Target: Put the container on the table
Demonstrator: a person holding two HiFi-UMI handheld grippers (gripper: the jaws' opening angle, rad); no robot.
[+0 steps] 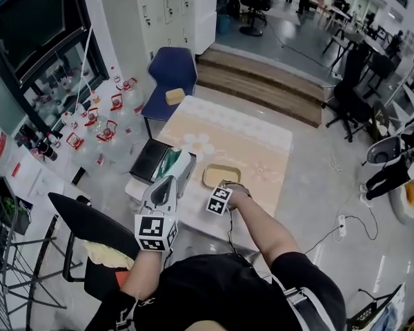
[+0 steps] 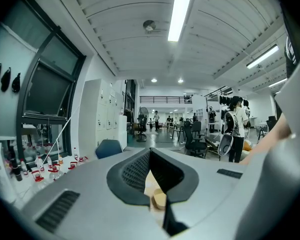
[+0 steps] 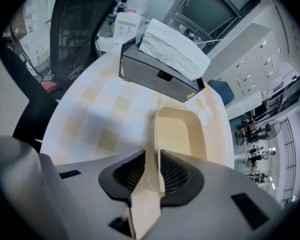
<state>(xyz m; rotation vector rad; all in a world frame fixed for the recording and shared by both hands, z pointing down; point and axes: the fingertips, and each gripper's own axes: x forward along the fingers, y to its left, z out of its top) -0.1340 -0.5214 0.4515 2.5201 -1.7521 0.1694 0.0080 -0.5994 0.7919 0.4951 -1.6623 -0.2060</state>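
A shallow beige container rests on the pale patterned table, near its front edge. My right gripper points steeply down at the container's near end. The near rim stands between its jaws, which look slightly parted and do not squeeze it. My left gripper is held level above the table's left side, to the left of the container. Its jaws meet at the tips with nothing in them.
A black tissue box with white tissue sits on the table's left corner, just beyond the container. A blue chair carrying a yellow sponge stands at the far end. A black chair and floor bottles are on the left.
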